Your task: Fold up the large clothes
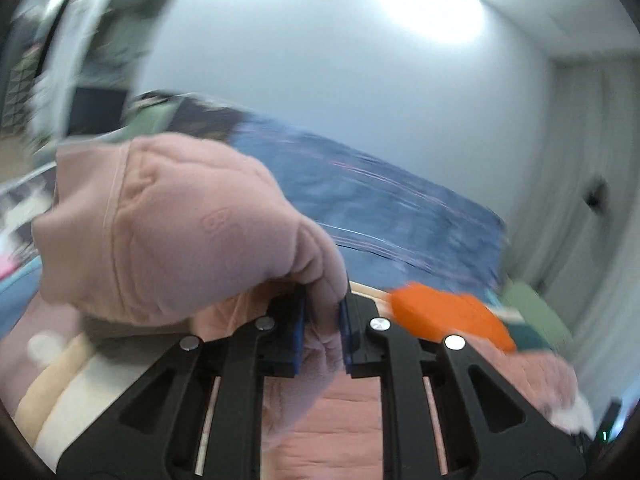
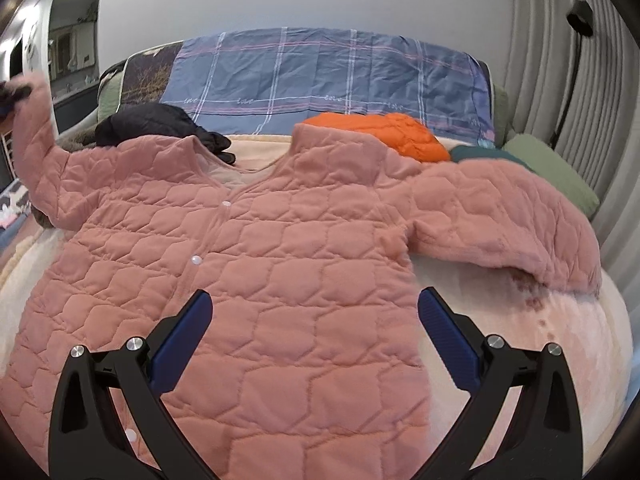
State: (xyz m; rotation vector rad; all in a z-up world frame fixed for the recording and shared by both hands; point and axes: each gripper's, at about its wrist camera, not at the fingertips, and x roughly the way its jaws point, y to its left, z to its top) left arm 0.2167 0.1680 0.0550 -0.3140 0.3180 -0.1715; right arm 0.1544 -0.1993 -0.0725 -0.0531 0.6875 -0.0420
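A pink quilted jacket (image 2: 288, 264) lies front up and spread flat on the bed, snaps closed down the middle. My left gripper (image 1: 324, 320) is shut on the cuff of the jacket's left sleeve (image 1: 172, 224) and holds it raised above the bed. That lifted sleeve (image 2: 36, 136) shows at the far left of the right wrist view. My right gripper (image 2: 314, 312) is open and empty, hovering over the jacket's lower body. The other sleeve (image 2: 520, 220) lies stretched out to the right.
An orange puffer garment (image 2: 384, 132) and a black garment (image 2: 152, 124) lie by the collar. A blue plaid cover (image 2: 320, 76) drapes the headboard. Green cushions (image 2: 552, 172) sit at the right. A cream blanket (image 2: 540, 340) covers the bed.
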